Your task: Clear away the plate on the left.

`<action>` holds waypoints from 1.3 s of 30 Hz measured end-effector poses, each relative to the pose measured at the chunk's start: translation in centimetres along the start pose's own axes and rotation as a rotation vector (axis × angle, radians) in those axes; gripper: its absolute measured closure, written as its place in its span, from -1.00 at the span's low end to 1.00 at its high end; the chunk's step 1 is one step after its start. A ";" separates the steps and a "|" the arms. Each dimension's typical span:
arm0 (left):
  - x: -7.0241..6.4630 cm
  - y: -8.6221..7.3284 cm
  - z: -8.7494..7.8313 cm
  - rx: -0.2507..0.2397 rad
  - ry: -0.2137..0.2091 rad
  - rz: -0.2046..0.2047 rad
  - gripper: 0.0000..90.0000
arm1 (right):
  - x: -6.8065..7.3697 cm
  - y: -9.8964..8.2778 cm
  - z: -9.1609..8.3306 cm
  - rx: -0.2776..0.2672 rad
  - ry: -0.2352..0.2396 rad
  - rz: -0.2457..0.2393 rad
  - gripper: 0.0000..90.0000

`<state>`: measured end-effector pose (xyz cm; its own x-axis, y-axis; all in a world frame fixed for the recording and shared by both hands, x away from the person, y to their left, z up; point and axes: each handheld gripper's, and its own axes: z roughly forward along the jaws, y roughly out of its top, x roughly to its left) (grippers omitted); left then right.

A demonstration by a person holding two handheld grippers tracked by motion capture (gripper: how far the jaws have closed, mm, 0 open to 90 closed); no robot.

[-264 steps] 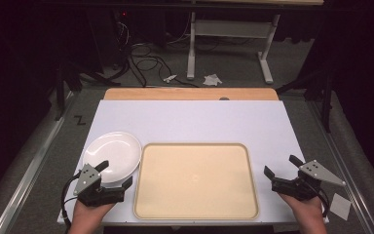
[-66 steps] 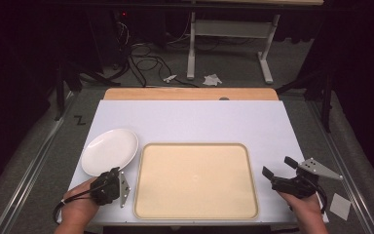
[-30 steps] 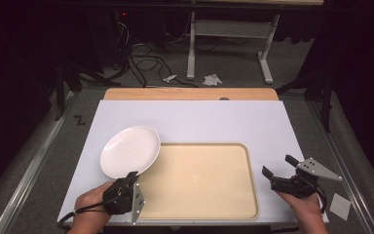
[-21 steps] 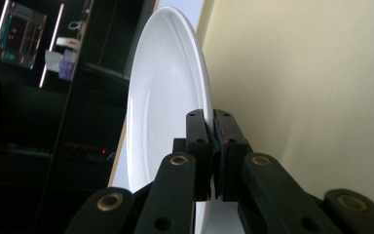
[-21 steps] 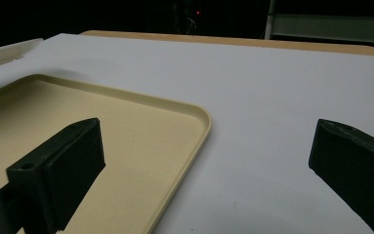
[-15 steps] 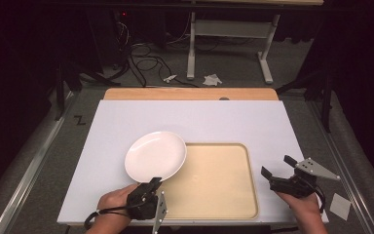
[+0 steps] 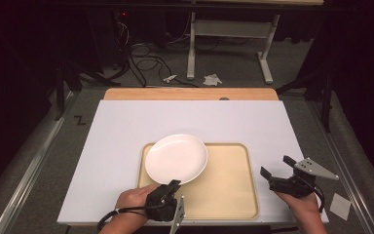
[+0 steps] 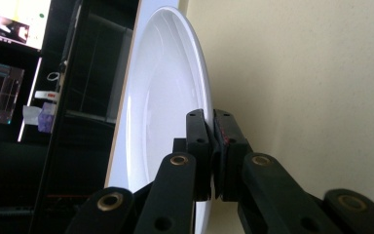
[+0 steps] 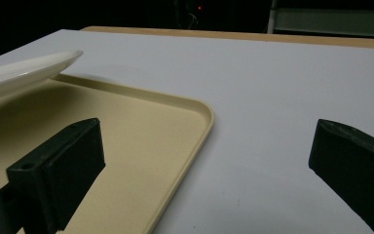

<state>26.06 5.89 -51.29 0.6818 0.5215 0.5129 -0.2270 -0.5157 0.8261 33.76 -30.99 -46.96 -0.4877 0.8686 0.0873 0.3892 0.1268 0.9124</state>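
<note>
Left gripper point(image 7: 172, 186) clamped on near rim of white plate point(image 7: 176, 158), holding it above the left half of the beige tray point(image 7: 226, 190); right gripper point(image 7: 278, 173) wide, idle right of tray.

A dim room: grey carpet point(image 7: 39, 161), cables point(image 7: 146, 51), a white desk frame point(image 7: 229, 34) behind.

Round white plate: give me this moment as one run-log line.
left gripper: shut on round white plate rim | plate: raised over beige rectangular tray, left part | right gripper: open, beside tray
</note>
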 end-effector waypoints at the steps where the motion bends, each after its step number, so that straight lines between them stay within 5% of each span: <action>1: -0.1 0.1 0.1 -0.001 -0.003 0.001 0.94 | 0.0 0.0 0.0 0.001 0.000 -0.001 -0.99; 19: -1.8 0.6 1.5 -0.020 -0.074 0.019 0.94 | -0.1 -0.1 0.1 0.007 -0.001 0.007 -0.99; 39: -3.1 -0.1 2.1 0.022 -0.126 0.058 0.94 | -0.1 -0.1 -0.1 0.003 -0.002 0.009 -0.99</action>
<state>25.48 2.90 -53.44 0.7502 0.4020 0.5251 -0.2539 -0.5581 0.7900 33.72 -31.16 -47.00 -0.4825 0.8708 0.0945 0.3956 0.1204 0.9105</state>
